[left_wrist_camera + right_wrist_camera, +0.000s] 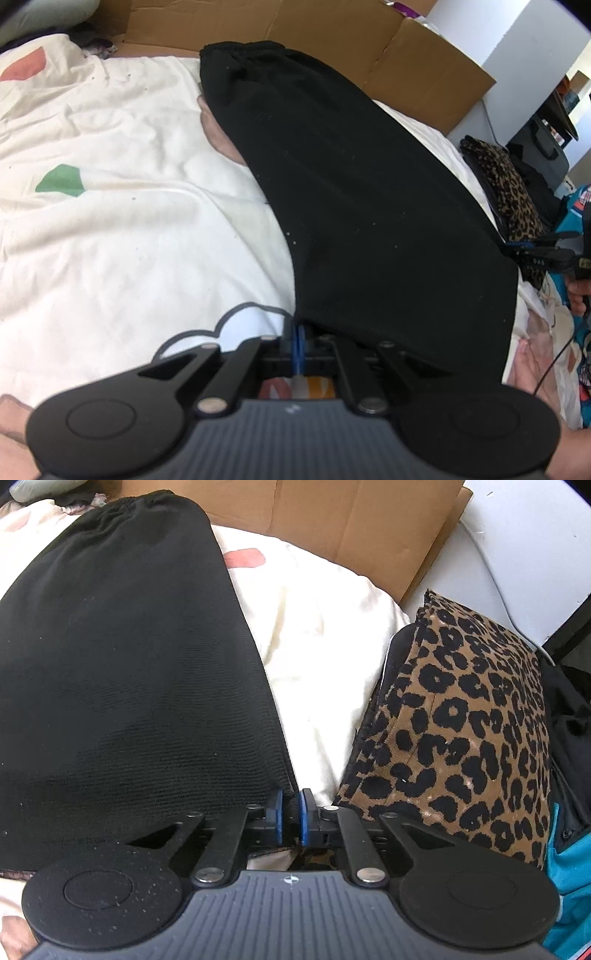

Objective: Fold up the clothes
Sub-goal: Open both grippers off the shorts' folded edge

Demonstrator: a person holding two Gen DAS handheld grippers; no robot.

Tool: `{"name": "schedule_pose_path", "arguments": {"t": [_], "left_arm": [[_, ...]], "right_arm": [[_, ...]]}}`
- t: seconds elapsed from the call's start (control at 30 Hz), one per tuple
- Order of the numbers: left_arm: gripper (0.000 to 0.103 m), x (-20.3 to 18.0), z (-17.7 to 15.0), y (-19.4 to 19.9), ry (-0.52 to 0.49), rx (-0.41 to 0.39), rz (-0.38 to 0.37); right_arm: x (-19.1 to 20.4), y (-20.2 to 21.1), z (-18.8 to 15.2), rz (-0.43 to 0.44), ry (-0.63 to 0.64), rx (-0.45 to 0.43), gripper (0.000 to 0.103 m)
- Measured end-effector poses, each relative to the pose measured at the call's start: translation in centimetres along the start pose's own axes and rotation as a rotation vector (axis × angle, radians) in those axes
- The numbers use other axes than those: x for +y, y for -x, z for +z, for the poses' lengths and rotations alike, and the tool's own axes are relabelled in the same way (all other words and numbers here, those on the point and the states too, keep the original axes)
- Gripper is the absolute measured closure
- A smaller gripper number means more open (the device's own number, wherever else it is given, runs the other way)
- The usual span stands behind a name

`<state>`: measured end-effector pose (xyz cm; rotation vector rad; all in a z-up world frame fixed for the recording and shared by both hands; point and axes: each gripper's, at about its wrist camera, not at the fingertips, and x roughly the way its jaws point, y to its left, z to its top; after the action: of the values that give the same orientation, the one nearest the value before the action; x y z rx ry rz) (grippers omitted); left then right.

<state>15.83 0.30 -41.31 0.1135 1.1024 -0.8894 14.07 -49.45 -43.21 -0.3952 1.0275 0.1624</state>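
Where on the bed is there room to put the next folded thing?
Bare white bedding lies open beside the black garment, toward the green patch. The narrow strip between the garment and the leopard-print pile is tight.

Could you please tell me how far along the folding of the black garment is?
Done: a leopard-print piece lies folded beside it. In hand: the left gripper and right gripper each pinch a near corner of the black garment, spread flat on the white bedding. Left: the folds themselves.

The garment (369, 192) lies on the bedcover (129, 221), cardboard (332, 33) behind it, a patterned cushion (461, 716) to its right.
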Motion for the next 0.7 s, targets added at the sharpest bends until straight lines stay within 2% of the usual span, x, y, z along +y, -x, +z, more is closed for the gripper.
{"name": "schedule_pose_path", "arguments": {"t": [0.43,0.5,0.57,0.7], "left_arm": [[0.101,-0.3,0.7,-0.5,-0.002,0.014,-0.003],[0.1,-0.2,0.9,-0.5,0.007,0.029,-0.006],[0.1,-0.1,1.0,-0.2,0.004,0.044,0.003],[0.1,0.4,1.0,1.2,0.005,0.062,0.049]], "right_arm": [[0.5,-0.9,0.1,-0.064,-0.022,0.011,0.098],[0.5,-1.0,0.2,-0.065,-0.018,0.014,0.096],[0.2,-0.9,0.2,-0.068,-0.024,0.013,0.088],[0.4,-0.1,0.1,-0.09,0.006,-0.004,0.087]]}}
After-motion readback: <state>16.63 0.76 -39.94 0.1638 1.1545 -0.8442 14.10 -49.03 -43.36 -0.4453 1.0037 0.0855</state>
